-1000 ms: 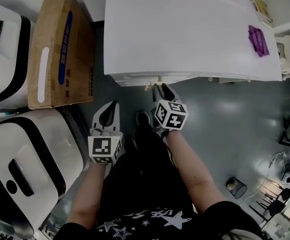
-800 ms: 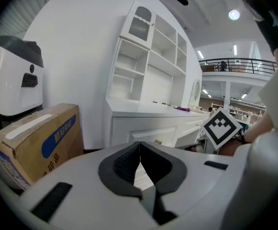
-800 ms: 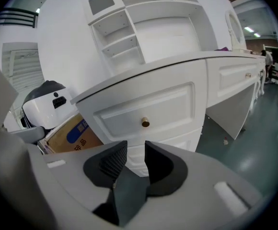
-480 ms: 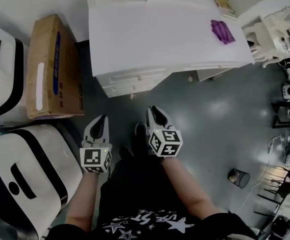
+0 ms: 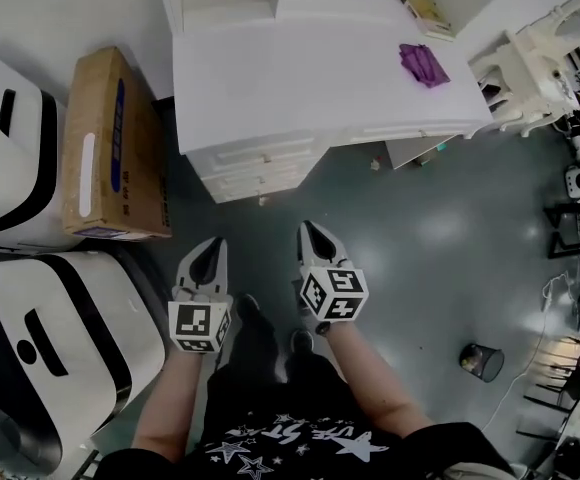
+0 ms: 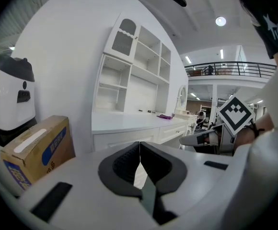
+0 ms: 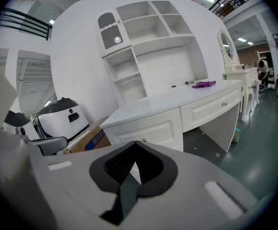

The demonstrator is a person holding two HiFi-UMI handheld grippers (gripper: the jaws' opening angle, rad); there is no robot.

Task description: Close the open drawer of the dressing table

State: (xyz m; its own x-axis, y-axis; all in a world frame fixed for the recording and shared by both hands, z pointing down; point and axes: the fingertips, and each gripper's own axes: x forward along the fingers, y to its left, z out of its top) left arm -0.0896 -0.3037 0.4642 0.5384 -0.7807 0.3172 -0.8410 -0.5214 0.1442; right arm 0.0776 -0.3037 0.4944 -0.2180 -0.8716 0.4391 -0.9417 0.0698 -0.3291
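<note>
The white dressing table (image 5: 300, 78) stands ahead of me, and its drawer fronts (image 5: 255, 165) all look flush. In the right gripper view the nearest drawer front (image 7: 146, 128) sits level with the carcass, with its small knob just above my jaws. My left gripper (image 5: 210, 253) hovers over the dark floor, well short of the table, shut with nothing in it (image 6: 139, 145). My right gripper (image 5: 311, 234) hangs beside it, also clear of the table. Its jaws are closing and their tips meet on nothing (image 7: 136, 145).
A cardboard box (image 5: 110, 148) lies left of the table, with two white and black machines (image 5: 10, 138) (image 5: 60, 338) beside it. A purple cloth (image 5: 422, 65) rests on the tabletop. A white stool (image 5: 530, 68) stands at the right and a small bin (image 5: 480, 361) on the floor.
Both grippers have drawn back from the table's front edge, where the right one was up against a drawer. The table now lies farther off. The right jaws have closed.
</note>
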